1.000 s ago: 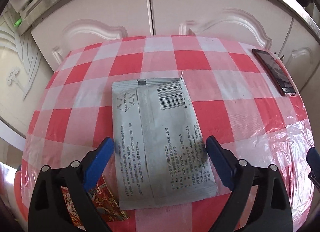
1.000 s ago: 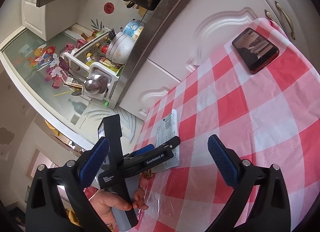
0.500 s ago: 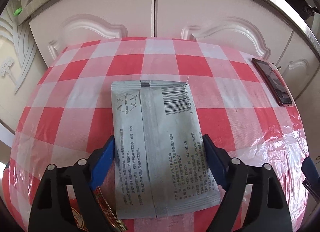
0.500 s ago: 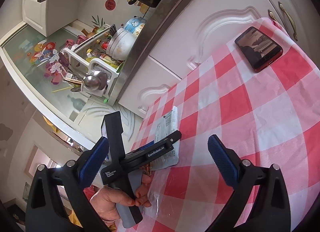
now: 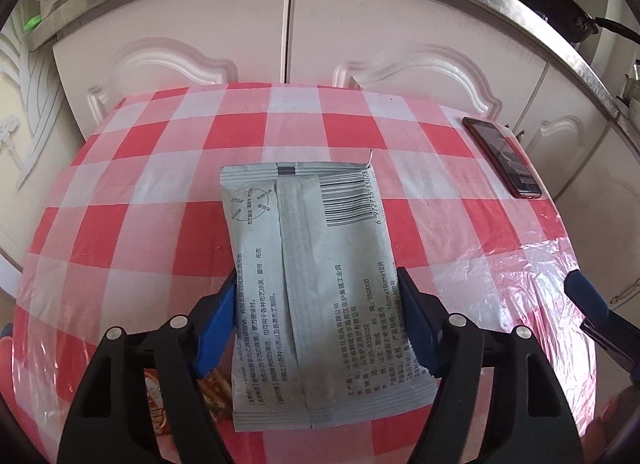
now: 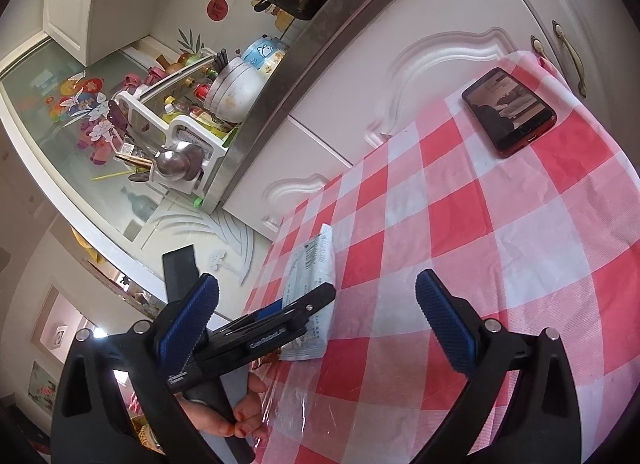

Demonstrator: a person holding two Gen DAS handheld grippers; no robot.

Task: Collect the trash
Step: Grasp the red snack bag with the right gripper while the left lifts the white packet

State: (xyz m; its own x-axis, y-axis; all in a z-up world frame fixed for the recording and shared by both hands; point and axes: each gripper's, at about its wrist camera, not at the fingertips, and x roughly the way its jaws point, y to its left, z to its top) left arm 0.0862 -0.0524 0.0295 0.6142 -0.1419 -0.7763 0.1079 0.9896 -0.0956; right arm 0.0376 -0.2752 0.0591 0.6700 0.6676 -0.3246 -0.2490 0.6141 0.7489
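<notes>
A flat grey wrapper (image 5: pixel 312 272) with a barcode and printed text lies on the red-and-white checked tablecloth (image 5: pixel 160 191). My left gripper (image 5: pixel 316 316) straddles its near half, both blue pads against its side edges, shut on it. A red patterned snack wrapper (image 5: pixel 160 412) lies partly under the left gripper's left finger. In the right wrist view the grey wrapper (image 6: pixel 316 264) sits at the table's left edge with the left gripper on it. My right gripper (image 6: pixel 316 324) is open and empty above the table.
A red phone (image 5: pixel 502 155) lies near the table's far right edge; it also shows in the right wrist view (image 6: pixel 508 109). White cabinet doors (image 5: pixel 280 35) stand right behind the table. A dish rack (image 6: pixel 188 119) sits on the counter above.
My left gripper has moved forward over the grey wrapper and its jaws have closed in from wide open onto the wrapper's sides. The right gripper has barely moved.
</notes>
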